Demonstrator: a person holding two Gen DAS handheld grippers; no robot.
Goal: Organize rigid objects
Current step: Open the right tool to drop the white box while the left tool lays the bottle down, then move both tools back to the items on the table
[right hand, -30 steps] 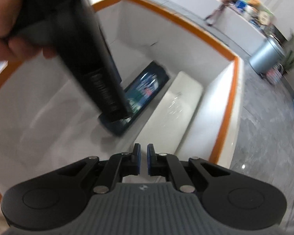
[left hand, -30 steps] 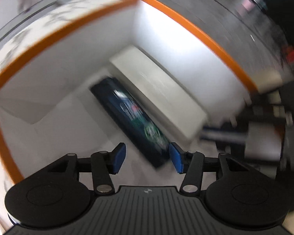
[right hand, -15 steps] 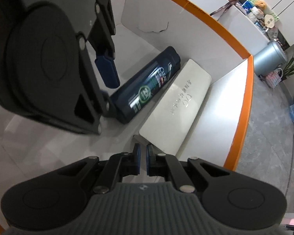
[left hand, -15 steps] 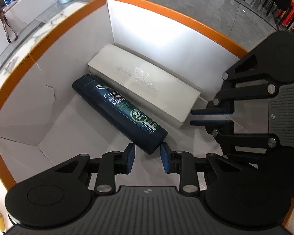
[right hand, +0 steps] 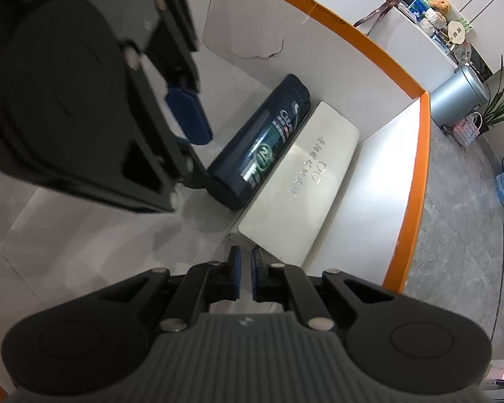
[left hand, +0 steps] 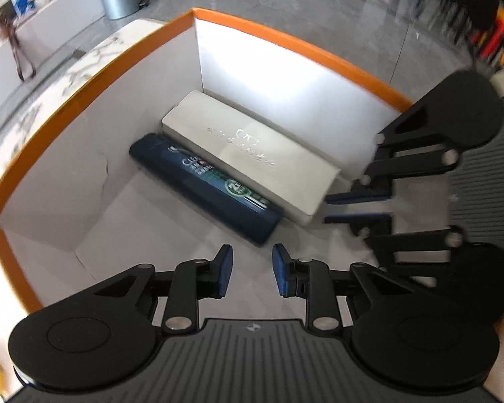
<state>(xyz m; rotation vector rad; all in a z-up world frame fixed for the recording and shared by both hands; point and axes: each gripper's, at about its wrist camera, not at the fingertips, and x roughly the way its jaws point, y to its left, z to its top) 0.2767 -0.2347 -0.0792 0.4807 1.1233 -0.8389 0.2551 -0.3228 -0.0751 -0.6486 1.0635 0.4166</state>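
Your left gripper [left hand: 252,270], jaws just narrowed yet empty, hovers near the dark bottle [left hand: 203,188] lying against the white case [left hand: 252,154] by the far wall of the orange-rimmed box [left hand: 285,38]; your right gripper [right hand: 244,277], barely parted, holds nothing, so lift both straight out.

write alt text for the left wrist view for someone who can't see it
A dark blue shampoo bottle lies flat beside a white case inside an orange-rimmed white box. The left tool hovers empty just short of the bottle's near end, and the right tool reaches in from the right.
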